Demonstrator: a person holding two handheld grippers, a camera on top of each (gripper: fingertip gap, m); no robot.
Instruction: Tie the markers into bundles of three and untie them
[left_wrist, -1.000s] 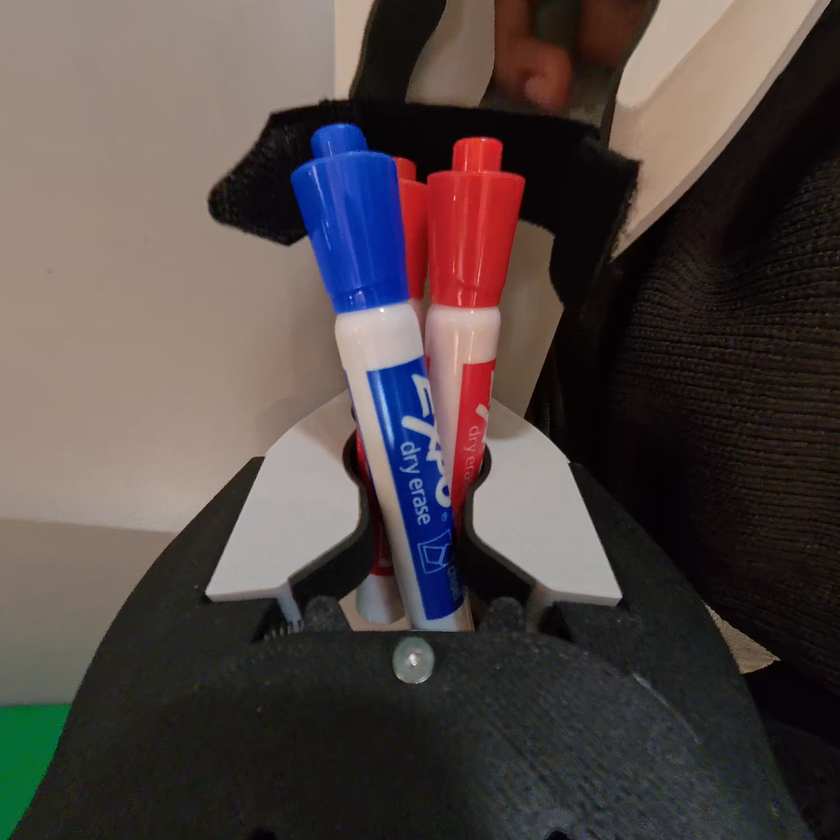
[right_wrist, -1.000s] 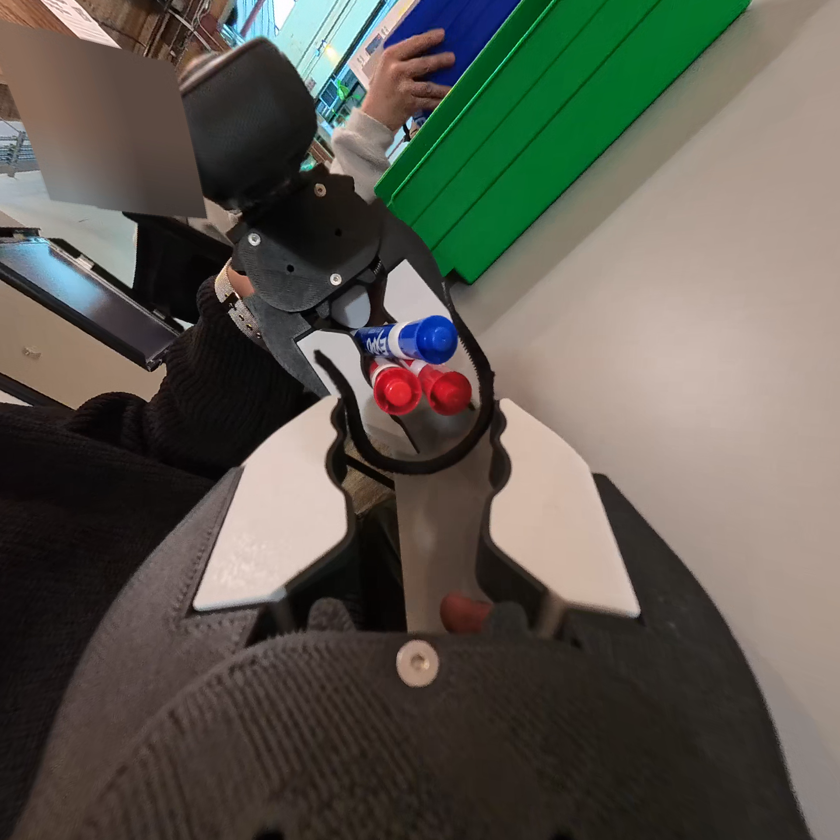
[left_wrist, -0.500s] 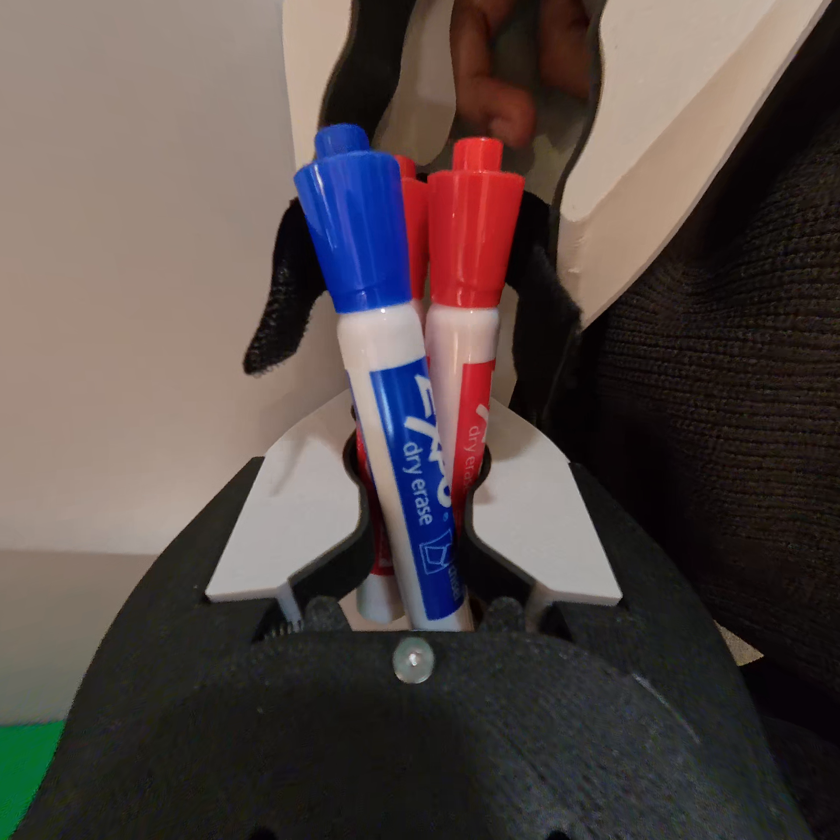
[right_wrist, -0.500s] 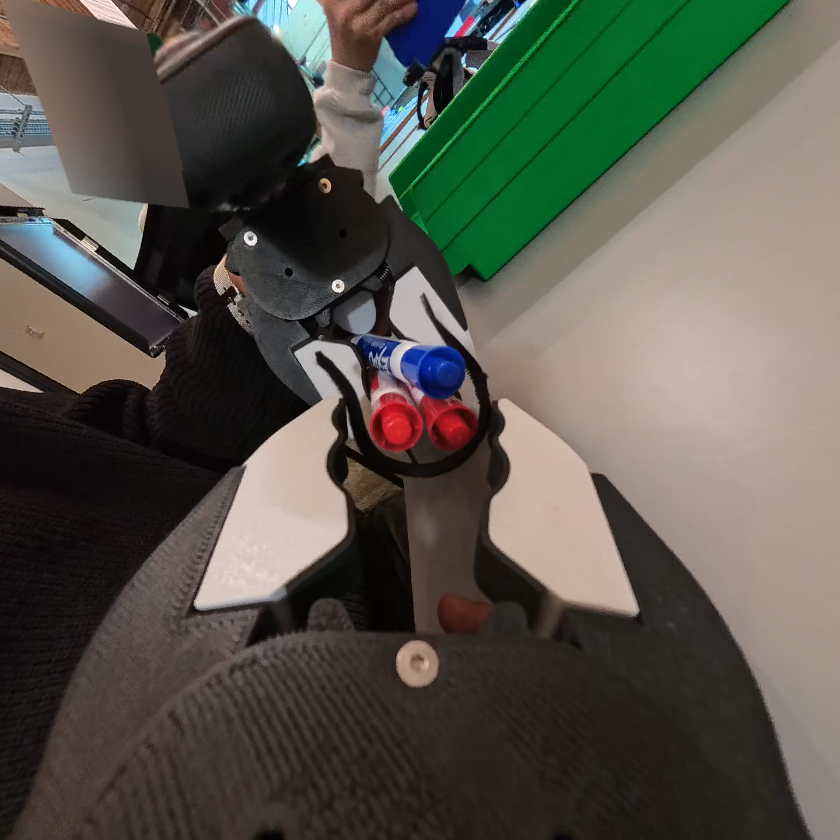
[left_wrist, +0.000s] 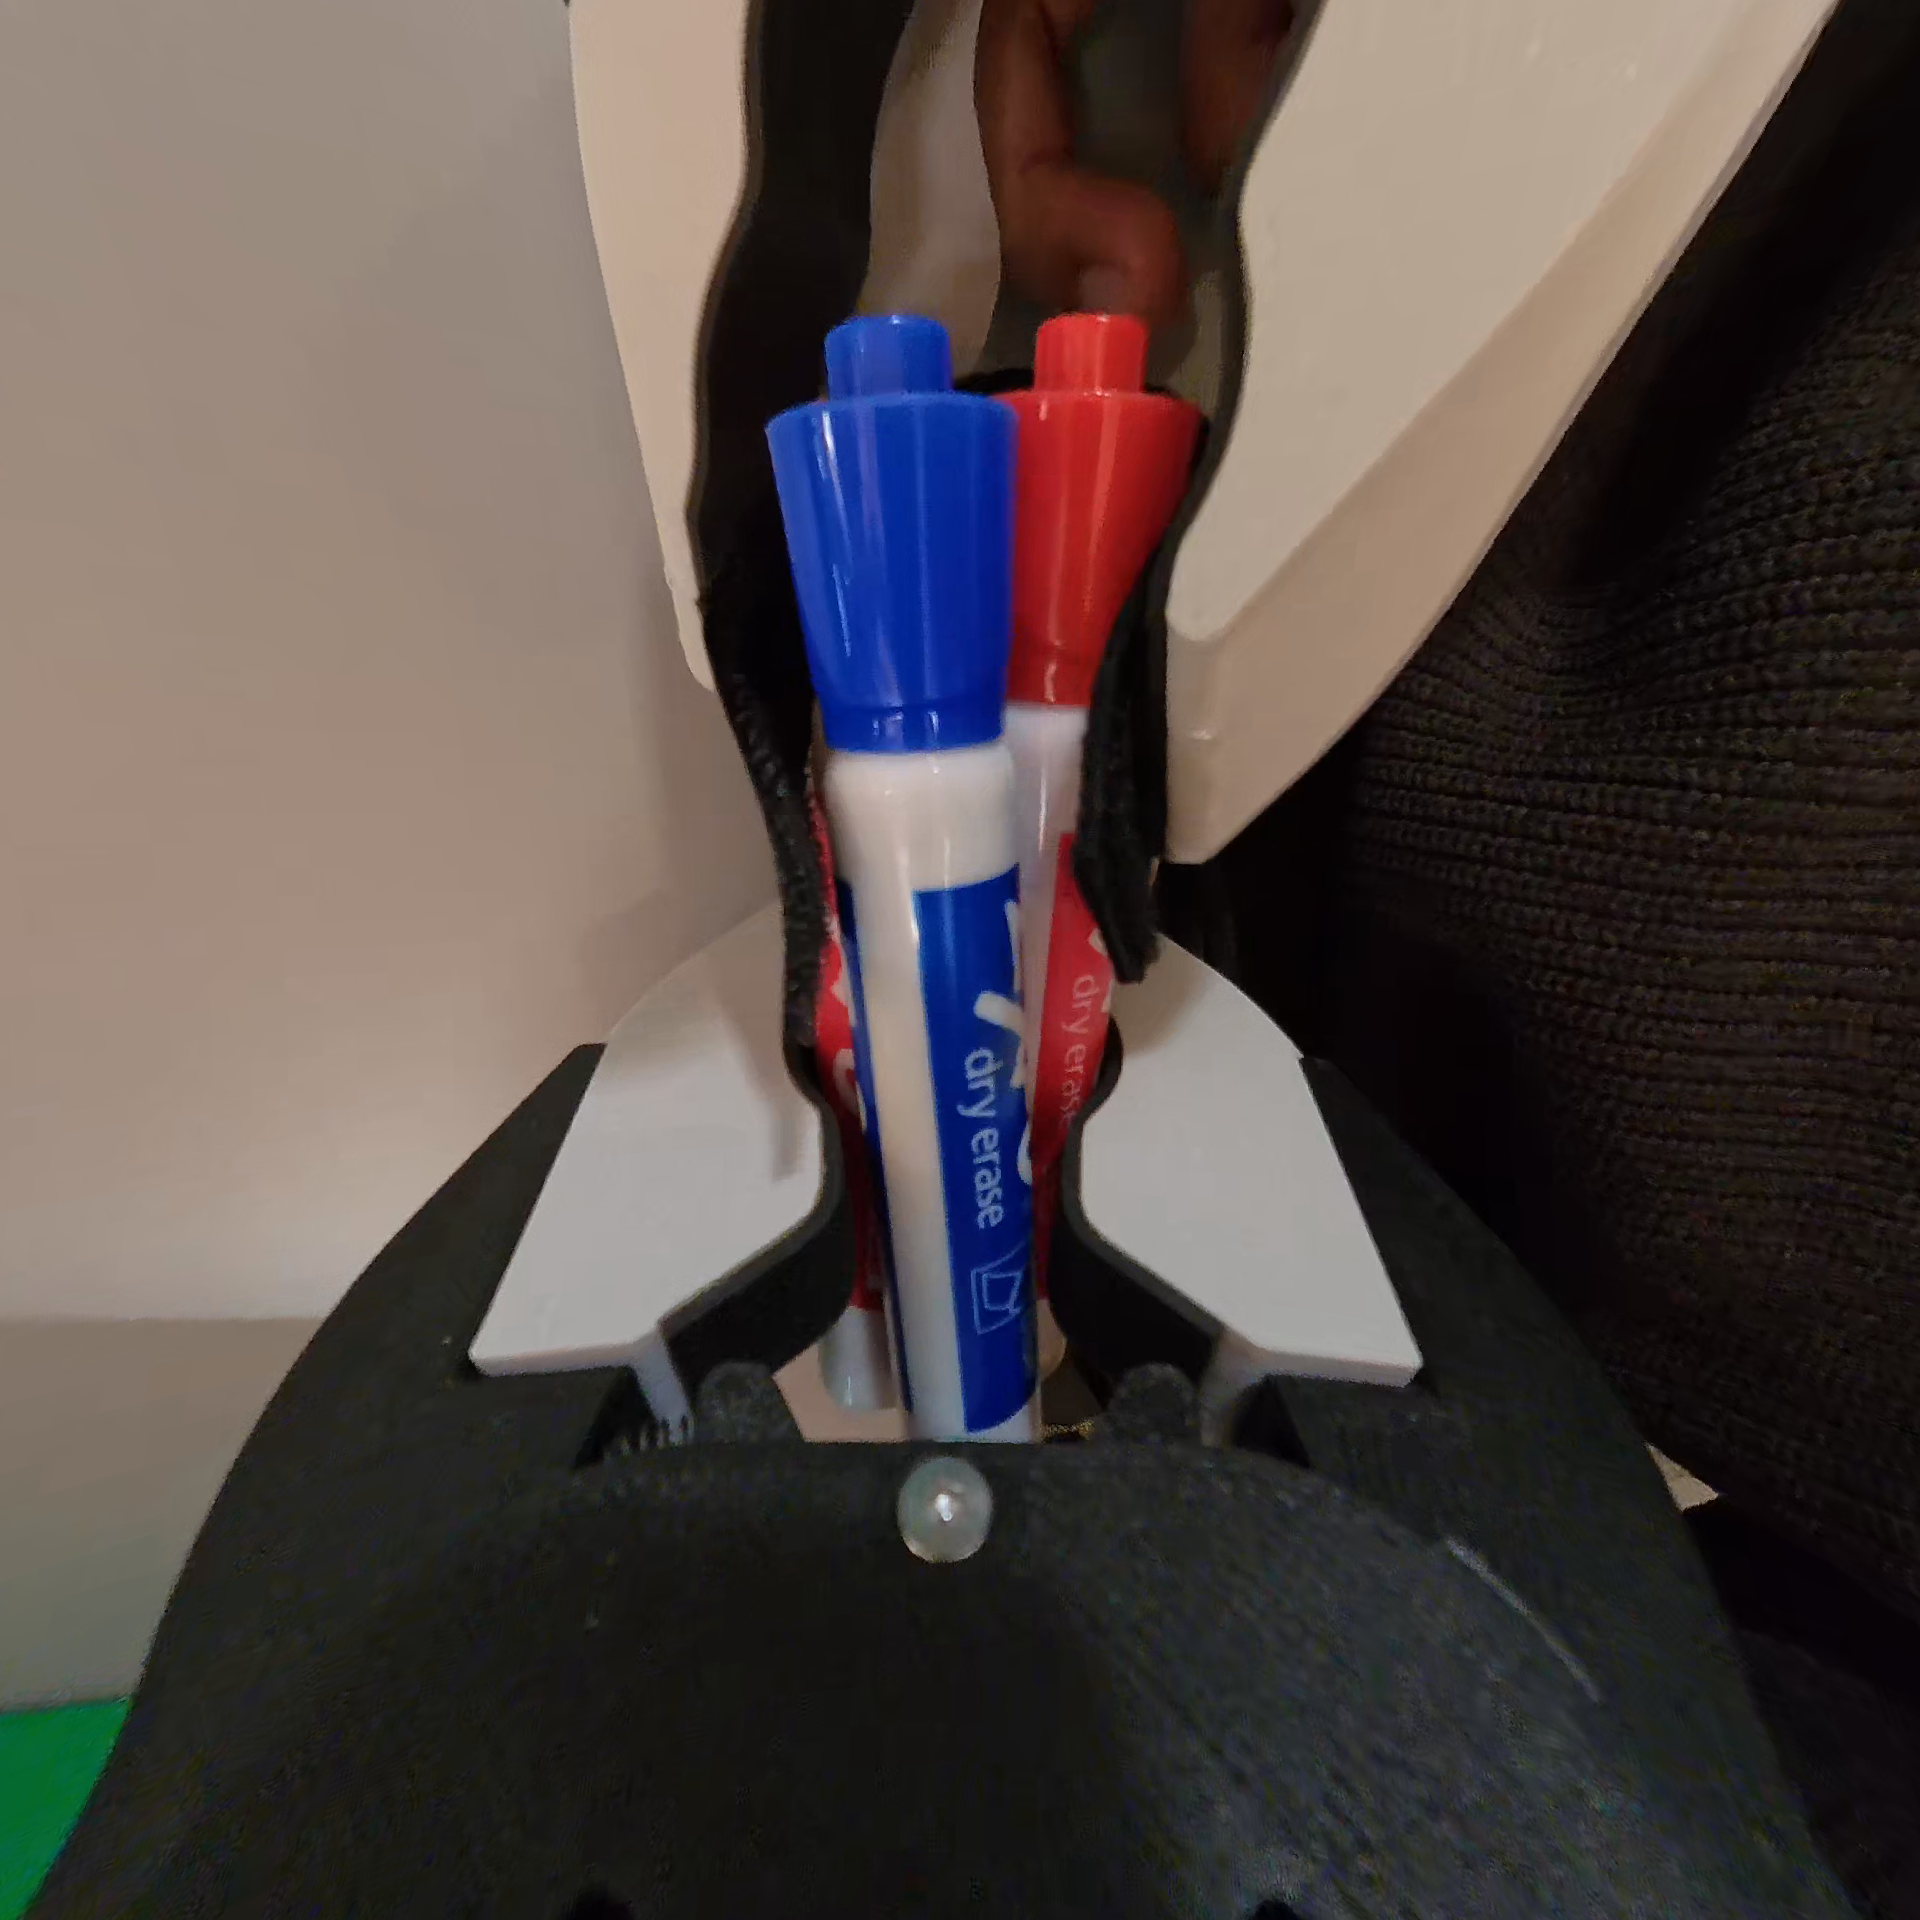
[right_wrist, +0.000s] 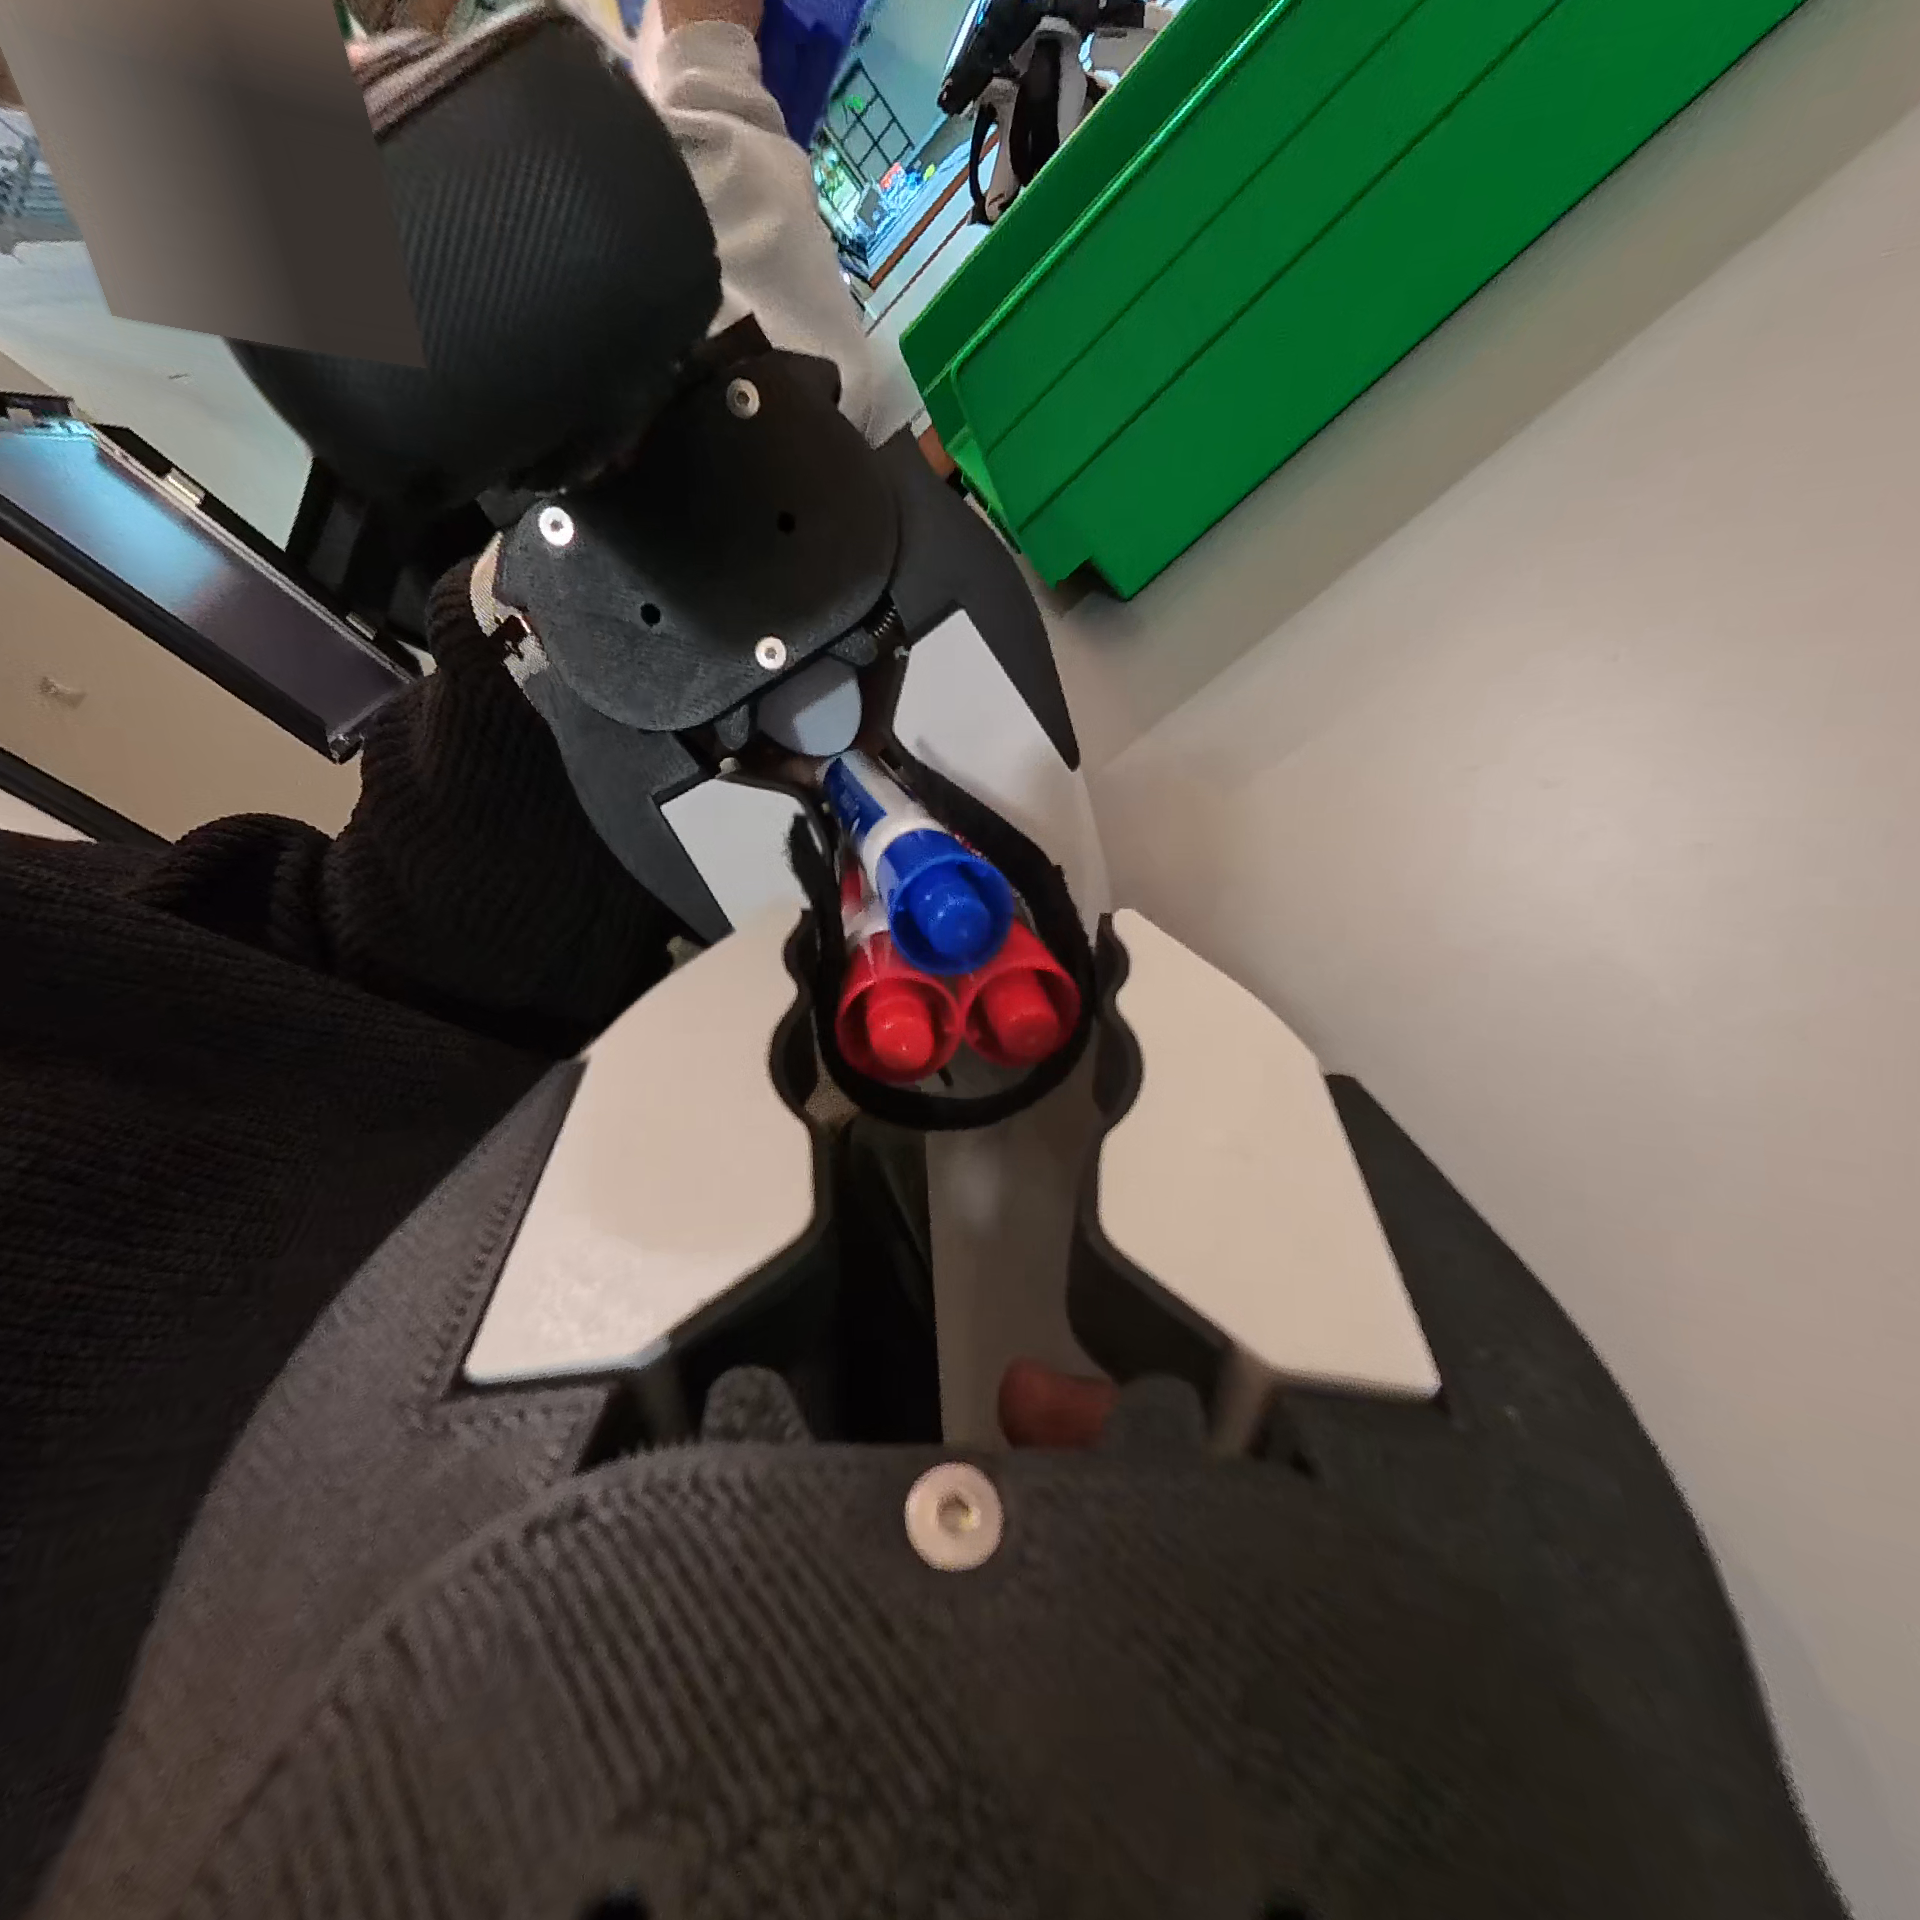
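The left hand-held gripper (left_wrist: 951, 1049) is clamped on a bundle of three markers – one blue marker (left_wrist: 930, 904) and two red markers (right_wrist: 951, 1013). The right hand-held gripper (right_wrist: 951, 997) stands apart around their capped ends, with a black strap (right_wrist: 940, 1110) looped round the bundle – above the pale counter (right_wrist: 1558, 935), near green bins (right_wrist: 1299, 312).

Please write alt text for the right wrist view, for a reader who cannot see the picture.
The left gripper holds a bundle of three capped markers, one blue marker above two red markers, pointing at the camera. A black strap loops around the caps, between the right gripper's white fingers. Green bins stand behind on a pale table.
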